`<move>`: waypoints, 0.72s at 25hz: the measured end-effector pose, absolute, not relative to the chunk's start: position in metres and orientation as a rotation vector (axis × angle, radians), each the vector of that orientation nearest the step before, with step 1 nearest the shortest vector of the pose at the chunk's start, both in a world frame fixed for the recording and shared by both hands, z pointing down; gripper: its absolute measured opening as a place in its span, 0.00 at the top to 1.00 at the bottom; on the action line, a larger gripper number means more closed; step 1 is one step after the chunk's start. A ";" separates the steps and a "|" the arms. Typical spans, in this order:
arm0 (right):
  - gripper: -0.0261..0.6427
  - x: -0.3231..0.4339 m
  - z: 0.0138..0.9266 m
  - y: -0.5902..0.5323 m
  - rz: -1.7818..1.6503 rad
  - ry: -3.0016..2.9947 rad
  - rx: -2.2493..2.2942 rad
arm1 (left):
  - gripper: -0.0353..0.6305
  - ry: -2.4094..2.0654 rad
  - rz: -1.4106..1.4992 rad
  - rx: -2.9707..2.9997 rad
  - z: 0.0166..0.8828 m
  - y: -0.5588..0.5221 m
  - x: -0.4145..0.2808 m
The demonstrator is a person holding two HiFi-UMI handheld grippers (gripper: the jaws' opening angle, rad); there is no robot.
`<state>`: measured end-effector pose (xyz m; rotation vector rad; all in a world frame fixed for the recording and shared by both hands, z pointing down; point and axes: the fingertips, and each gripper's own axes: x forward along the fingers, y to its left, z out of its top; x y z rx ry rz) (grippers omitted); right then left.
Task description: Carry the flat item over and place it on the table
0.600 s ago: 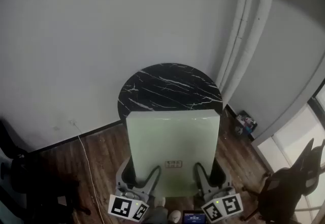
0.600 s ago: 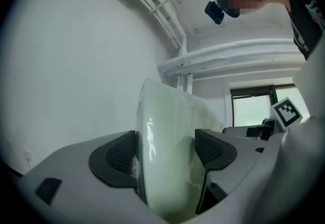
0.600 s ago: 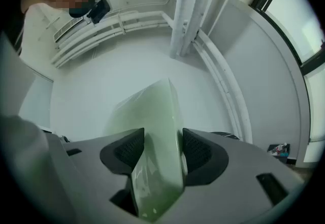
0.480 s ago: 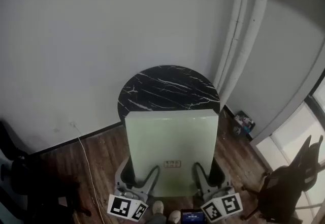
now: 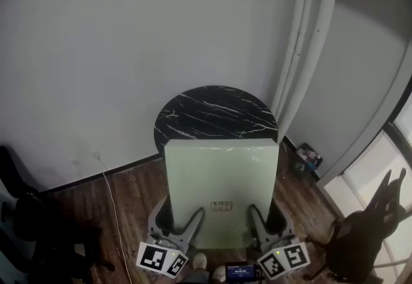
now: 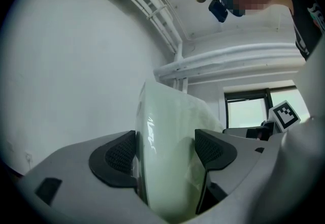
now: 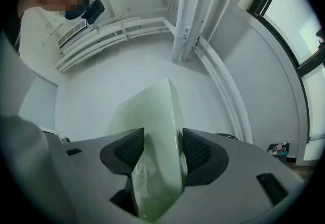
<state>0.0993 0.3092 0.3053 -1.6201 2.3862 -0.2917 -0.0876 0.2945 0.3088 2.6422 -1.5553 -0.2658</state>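
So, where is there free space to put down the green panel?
The visible top of the black marble table, between the white wall and the green panel, is bare; its near part is hidden under the panel. To its right, pipes and floor clutter crowd.

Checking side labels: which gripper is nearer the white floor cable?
Left. The left gripper sits just right of the cable; the right gripper is farther right, beyond the panel.

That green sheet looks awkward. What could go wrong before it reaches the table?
The left claw and right claw pinch the green panel only at its near edge, so it might droop or slip. The round table looks hardly wider than the panel, so a poorly centred drop could leave it overhanging.
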 end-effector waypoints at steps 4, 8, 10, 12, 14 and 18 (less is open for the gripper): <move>0.64 0.102 0.305 0.312 -0.306 2.372 -1.622 | 0.39 -1.554 -0.246 2.652 0.307 0.296 -0.085; 0.64 0.107 0.306 0.306 -0.311 2.365 -1.624 | 0.39 -1.544 -0.250 2.654 0.308 0.289 -0.081; 0.64 0.108 0.308 0.302 -0.316 2.364 -1.625 | 0.39 -1.538 -0.249 2.653 0.310 0.285 -0.079; 0.64 0.109 0.309 0.295 -0.324 2.362 -1.625 | 0.39 -1.536 -0.242 2.654 0.311 0.278 -0.078; 0.64 0.112 0.310 0.284 -0.326 2.360 -1.626 | 0.39 -1.536 -0.237 2.655 0.311 0.266 -0.075; 0.64 0.112 0.315 0.257 -0.329 2.357 -1.636 | 0.39 -1.526 -0.236 2.658 0.318 0.237 -0.075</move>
